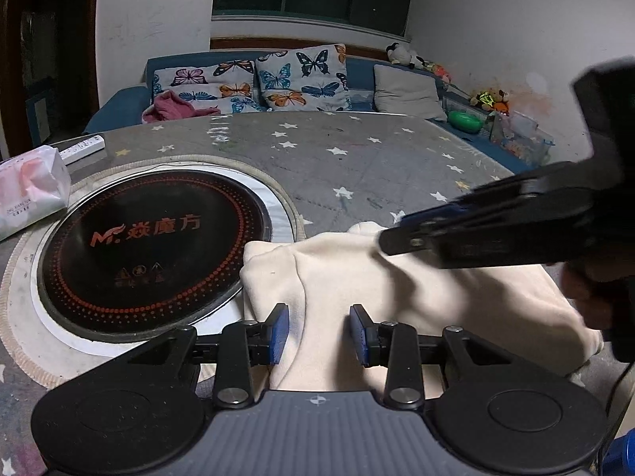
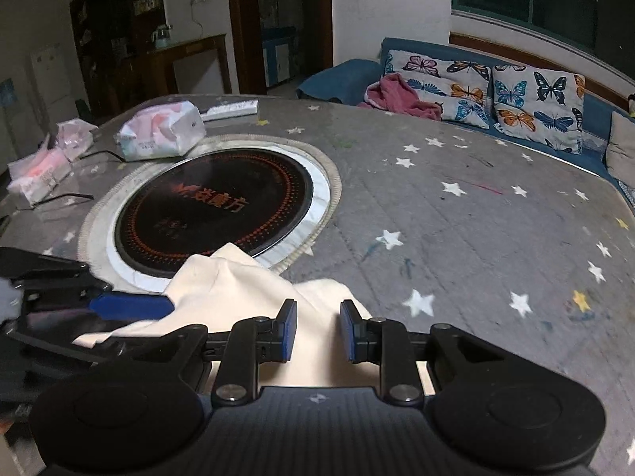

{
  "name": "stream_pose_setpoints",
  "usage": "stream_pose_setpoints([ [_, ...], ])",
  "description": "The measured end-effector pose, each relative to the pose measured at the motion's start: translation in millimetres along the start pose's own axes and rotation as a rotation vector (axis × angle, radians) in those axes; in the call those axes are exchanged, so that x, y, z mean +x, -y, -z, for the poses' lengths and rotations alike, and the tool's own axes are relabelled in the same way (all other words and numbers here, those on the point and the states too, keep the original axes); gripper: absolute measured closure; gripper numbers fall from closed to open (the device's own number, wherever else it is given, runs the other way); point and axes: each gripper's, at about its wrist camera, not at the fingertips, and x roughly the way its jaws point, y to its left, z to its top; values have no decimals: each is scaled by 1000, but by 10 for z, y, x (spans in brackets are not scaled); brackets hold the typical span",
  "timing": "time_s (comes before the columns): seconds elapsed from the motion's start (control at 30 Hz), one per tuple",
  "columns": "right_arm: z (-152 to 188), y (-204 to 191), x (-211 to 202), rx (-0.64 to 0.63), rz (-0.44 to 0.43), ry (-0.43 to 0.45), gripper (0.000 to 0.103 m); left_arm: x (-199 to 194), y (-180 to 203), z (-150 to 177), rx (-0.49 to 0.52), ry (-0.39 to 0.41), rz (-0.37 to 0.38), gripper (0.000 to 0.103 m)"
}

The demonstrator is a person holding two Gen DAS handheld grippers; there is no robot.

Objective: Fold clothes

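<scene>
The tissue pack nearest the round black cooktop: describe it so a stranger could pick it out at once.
Start at the round black cooktop sunk into the grey star-patterned table. Just beyond its rim, on the side away from the cream garment, lies a soft tissue pack, white with pink blotches. It is the plump one close beside the white remote; the other packs sit farther out at the table's edge.

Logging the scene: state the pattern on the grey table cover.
The grey table cover has scattered stars, mostly white, a few yellow; clearest in the right wrist view.

Black linkage arms, blue-padded fingers (image 1: 279, 329), silver screws, grey ribbed housing
</scene>
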Motion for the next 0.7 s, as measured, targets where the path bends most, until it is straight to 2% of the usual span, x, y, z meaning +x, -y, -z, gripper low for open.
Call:
stream_pose_setpoints([
  [0.1,-17,-45,168,-14,29,-24,80,10,-17,8,-5,3,6,66],
  [0.23,-36,-32,133,-12,20,-20,80,22,-18,23,-11,6,10,66],
  [0.4,45,-6,-167,-34,9,0,80,12,-3,38,-18,10,3,66],
  [0.57,345,-47,-543,-62,-25,-11,80,-17,36,44,1,18,-15,64],
  [0.7,588,-23,-724,-47,-13,-33,74,-51,81,51,19,23,-41,58],
])
